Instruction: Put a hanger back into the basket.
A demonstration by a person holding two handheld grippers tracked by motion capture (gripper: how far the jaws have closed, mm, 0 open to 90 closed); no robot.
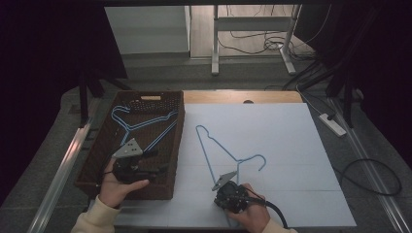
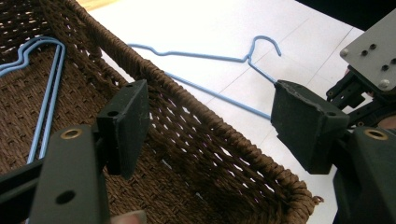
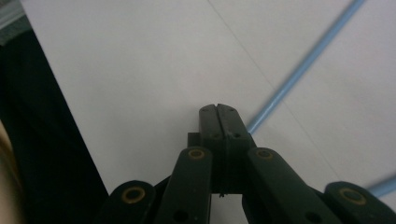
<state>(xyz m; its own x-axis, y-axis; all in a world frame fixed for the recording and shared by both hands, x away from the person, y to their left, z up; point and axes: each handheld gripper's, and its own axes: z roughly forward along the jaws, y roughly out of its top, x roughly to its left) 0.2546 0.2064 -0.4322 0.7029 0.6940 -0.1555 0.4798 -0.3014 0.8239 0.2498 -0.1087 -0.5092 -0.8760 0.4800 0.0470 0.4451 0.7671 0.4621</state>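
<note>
Your right tongs (image 1: 228,180) sat low on the white counter (image 1: 291,145), near its front edge, with the jaws pressed fully together. In the right gripper view the two black pads met flat against each other, and a blue wire ran out from just beside their tips; whether the wire was actually pinched between them could not be told. That wire belonged to the blue hanger (image 1: 228,150) lying flat on the white sheet, its hook (image 1: 260,160) curling to the right of your right hand (image 1: 252,213) and its long shoulder running up and away toward the far left.

Your left tongs (image 2: 210,121) stood wide, with nothing between the pads. They hung over the near end of the brown woven basket (image 1: 167,160), which sat at the left edge of the counter, touching the white sheet. Your left hand (image 1: 116,187) rested at the basket's near wall. Inside the basket lay more blue hangers (image 1: 141,127), stacked against each other on its floor, well apart from the one on the sheet.
</note>
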